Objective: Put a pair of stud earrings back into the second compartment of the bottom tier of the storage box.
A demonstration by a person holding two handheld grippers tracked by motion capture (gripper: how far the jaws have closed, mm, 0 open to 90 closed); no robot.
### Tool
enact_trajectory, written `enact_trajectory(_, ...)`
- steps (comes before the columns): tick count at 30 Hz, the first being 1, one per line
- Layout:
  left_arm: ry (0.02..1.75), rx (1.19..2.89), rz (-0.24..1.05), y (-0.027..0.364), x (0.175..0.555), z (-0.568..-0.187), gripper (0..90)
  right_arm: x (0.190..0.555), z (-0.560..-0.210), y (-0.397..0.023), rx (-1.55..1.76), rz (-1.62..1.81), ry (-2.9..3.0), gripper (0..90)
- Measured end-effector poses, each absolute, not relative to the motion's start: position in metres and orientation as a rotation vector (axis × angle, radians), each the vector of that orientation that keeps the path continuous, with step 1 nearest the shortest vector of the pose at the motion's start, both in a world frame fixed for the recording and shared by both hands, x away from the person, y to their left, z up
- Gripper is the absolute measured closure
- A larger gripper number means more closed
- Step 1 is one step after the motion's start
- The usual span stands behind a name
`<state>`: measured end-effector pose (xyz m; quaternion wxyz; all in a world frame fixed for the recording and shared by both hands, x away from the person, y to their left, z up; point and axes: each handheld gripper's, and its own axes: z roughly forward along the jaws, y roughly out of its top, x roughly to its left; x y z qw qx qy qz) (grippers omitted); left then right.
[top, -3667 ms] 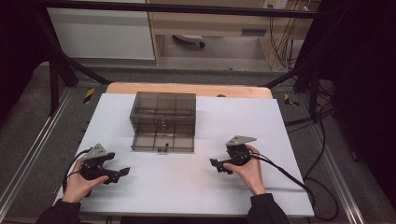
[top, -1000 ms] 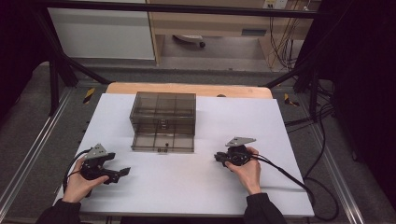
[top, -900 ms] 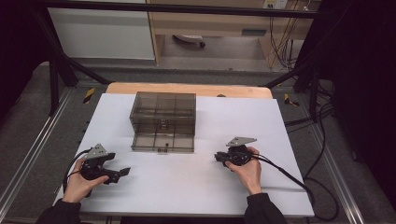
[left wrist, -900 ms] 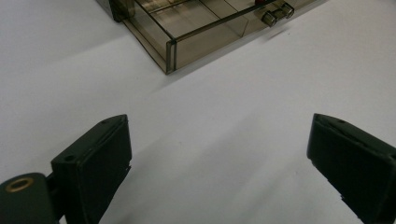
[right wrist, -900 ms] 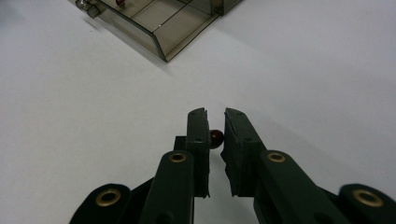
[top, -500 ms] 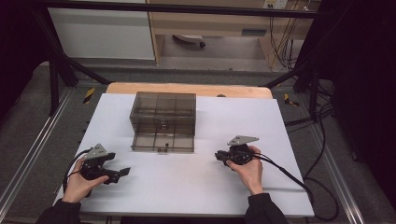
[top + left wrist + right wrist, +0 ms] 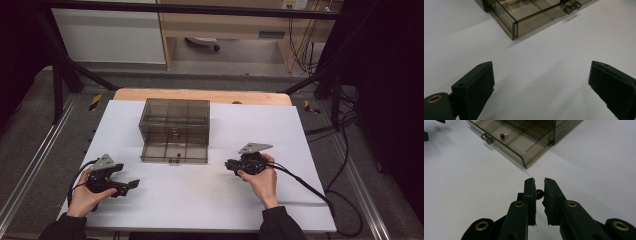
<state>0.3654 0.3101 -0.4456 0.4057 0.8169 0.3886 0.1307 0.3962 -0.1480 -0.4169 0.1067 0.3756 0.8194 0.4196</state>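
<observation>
left gripper (image 7: pixel 131 185) idle on the worktop (image 7: pixel 210 200), jaws wide apart, holding nothing. drawer (image 7: pixel 516 138) of the smoky plastic organizer (image 7: pixel 174 120) is pulled out, one red bead (image 7: pixel 502 136) already inside. right gripper (image 7: pixel 539 190) is pinched on a second red bead (image 7: pixel 539 193) near the drawer's front corner: keep the squeeze, carry it over a compartment, get low before letting go so it can't bounce out

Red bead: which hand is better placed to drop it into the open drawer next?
Right. The right gripper already pinches the red bead, facing the open drawer; the left gripper is open and holds nothing.
</observation>
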Motion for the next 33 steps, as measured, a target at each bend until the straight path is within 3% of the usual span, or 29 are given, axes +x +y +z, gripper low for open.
enact_trajectory(33,0.979,2.062,0.329,0.310,0.366,-0.446,6.3,0.424,-0.395,-0.055,0.984,1.297,2.440,80.9)
